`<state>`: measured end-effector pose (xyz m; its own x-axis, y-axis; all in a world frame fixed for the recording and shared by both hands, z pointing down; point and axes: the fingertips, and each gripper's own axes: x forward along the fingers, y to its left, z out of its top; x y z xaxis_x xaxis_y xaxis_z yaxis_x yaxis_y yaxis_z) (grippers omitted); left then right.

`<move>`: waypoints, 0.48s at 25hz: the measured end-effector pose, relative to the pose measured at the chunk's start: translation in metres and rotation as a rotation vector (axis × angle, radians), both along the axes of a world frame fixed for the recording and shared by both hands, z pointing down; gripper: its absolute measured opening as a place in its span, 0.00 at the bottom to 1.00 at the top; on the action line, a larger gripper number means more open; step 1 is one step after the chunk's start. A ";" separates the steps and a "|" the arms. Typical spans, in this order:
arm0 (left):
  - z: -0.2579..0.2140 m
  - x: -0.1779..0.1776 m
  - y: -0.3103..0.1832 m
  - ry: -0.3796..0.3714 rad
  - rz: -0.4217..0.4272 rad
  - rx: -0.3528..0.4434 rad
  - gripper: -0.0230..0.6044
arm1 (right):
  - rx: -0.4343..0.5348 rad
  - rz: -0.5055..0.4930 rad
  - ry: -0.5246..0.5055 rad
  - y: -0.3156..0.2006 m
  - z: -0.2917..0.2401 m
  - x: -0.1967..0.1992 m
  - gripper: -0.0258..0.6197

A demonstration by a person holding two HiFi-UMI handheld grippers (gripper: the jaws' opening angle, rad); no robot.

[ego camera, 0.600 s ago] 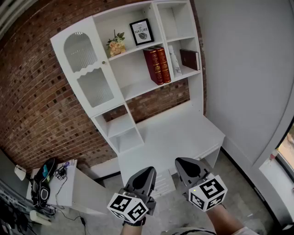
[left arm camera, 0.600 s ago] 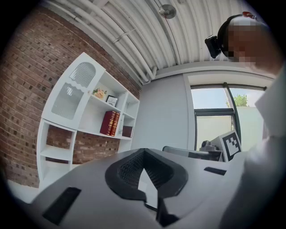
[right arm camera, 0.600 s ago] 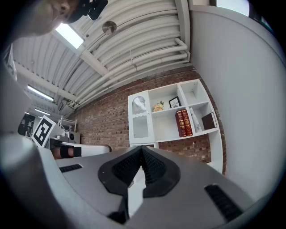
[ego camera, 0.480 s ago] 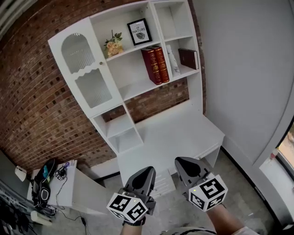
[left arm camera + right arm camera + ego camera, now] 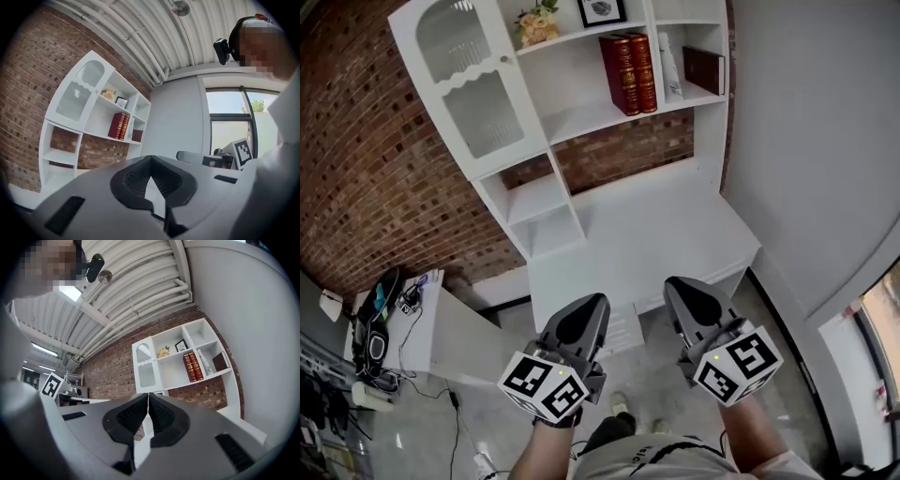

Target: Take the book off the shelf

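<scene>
Your left tool (image 5: 589, 309) and right tool (image 5: 682, 292) sit pinched shut, empty — well below the shelf (image 5: 581, 117) holding red books (image 5: 629, 61).

left tool (image 5: 598, 302): grey shell, black ribbed pads (image 5: 136, 178), black-and-white marker cube (image 5: 546, 386) | right tool (image 5: 672, 284): same build | person: pale grey shirt (image 5: 666, 459)

Illumination is bright and even. Daylight enters through the window (image 5: 225, 126); a ceiling light (image 5: 71, 293) adds glare. Both gripper views show strong barrel distortion, dark vignetted corners and soft foreground focus.
</scene>
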<state>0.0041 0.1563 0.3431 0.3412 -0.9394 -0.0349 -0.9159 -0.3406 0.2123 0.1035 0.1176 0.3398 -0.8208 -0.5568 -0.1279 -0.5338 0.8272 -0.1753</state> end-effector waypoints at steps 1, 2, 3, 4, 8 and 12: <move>0.001 -0.004 -0.004 0.004 -0.001 0.000 0.05 | 0.000 0.001 0.004 -0.004 0.001 -0.003 0.07; 0.001 -0.007 -0.009 0.007 -0.002 0.001 0.05 | 0.001 0.003 0.007 -0.007 0.001 -0.005 0.07; 0.002 -0.011 -0.015 0.010 -0.001 0.004 0.05 | 0.003 0.005 0.010 -0.012 0.001 -0.008 0.07; 0.004 -0.015 -0.021 0.012 0.001 0.006 0.05 | 0.005 0.009 0.014 -0.016 0.003 -0.010 0.07; 0.012 -0.034 -0.047 0.017 0.014 0.019 0.05 | 0.011 0.036 0.029 -0.037 0.011 -0.027 0.07; 0.014 -0.057 -0.081 0.013 0.045 0.024 0.05 | 0.010 0.047 0.054 -0.065 0.015 -0.056 0.07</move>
